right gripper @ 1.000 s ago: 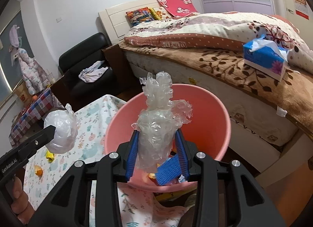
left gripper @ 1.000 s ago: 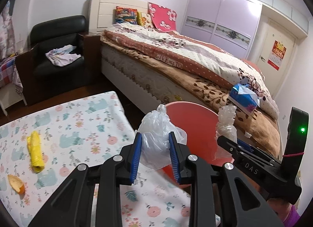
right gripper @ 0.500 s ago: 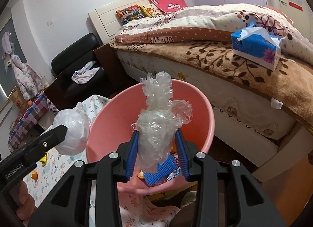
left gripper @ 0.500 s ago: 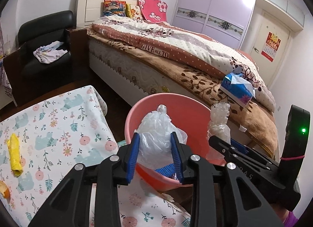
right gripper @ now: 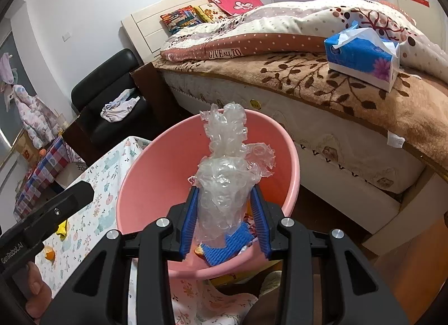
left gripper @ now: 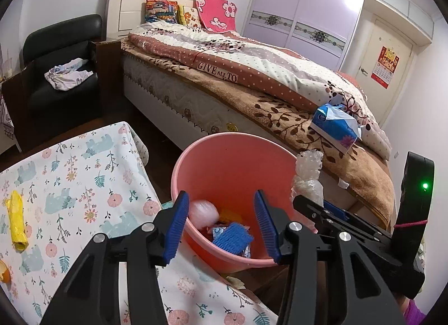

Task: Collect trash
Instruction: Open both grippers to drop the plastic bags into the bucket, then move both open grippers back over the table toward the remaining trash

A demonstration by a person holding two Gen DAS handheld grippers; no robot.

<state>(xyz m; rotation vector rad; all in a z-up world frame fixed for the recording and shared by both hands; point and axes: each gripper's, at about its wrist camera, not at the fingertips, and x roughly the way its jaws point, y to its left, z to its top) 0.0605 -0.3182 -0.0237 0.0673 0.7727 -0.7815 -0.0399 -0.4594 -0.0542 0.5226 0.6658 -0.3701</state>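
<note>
Bubble wrap over bin, ready to drop

Your right gripper (right gripper: 225, 223) pinches the bubble wrap wad (right gripper: 228, 174) low, above the pink bin (right gripper: 282, 140). Light, springy, may cling to pads. Left gripper (left gripper: 221, 230) spread wide, empty. Yellow wrapper (left gripper: 16, 220) next: limp, grab mid-length

Left gripper (left gripper: 221, 227) hangs with fingers spread wide; right gripper (right gripper: 225, 220) has fingers clamped together.

bucket (left gripper: 232, 157) between table (left gripper: 70, 174) and bed (left gripper: 252, 79), trash inside
</note>
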